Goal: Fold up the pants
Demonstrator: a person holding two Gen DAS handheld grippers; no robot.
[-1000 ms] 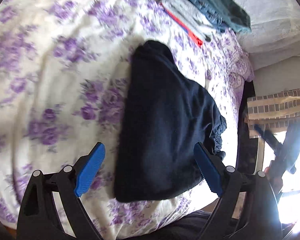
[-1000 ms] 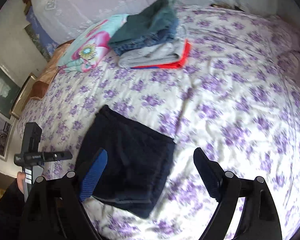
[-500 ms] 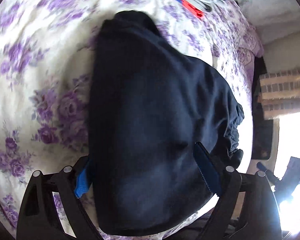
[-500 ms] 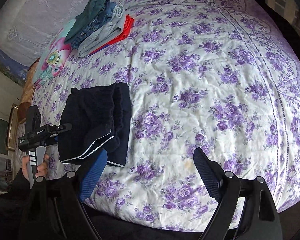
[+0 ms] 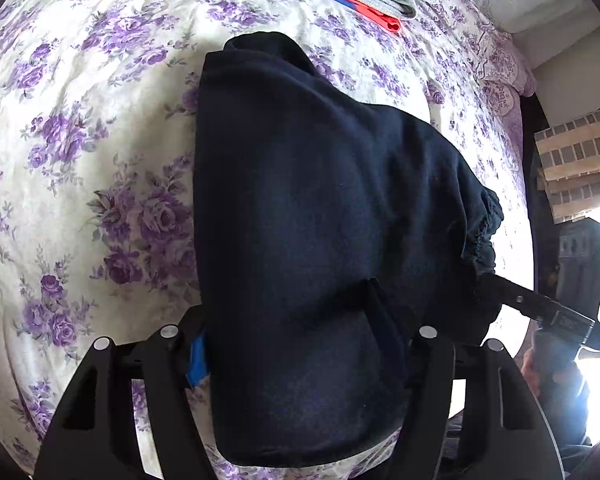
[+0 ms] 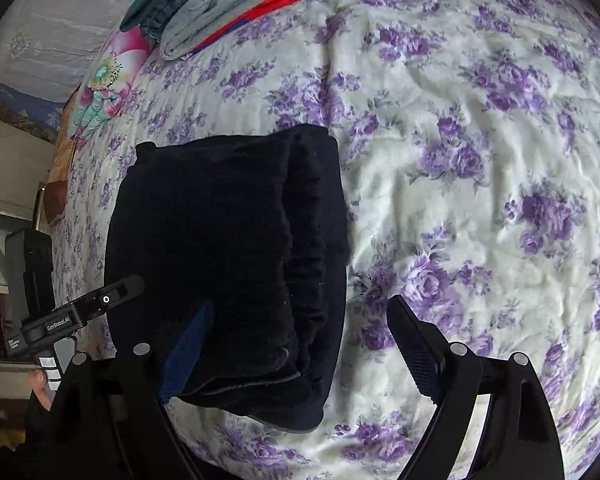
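The folded dark navy pants lie on the purple-flowered bedsheet. In the left wrist view my left gripper is narrowed around the near part of the pants; its blue pads are mostly hidden by cloth. In the right wrist view the pants sit left of centre. My right gripper is open, with its left finger under or against the near edge of the pants and its right finger over the sheet.
A stack of folded clothes in grey, red and denim and a flowery pillow lie at the far end of the bed. The bed's edge and a window are to the right in the left wrist view.
Both grippers moved in close to the pants. The left gripper's fingers narrowed from wide open onto the cloth. The right gripper stayed open and came up to the pants' near edge.
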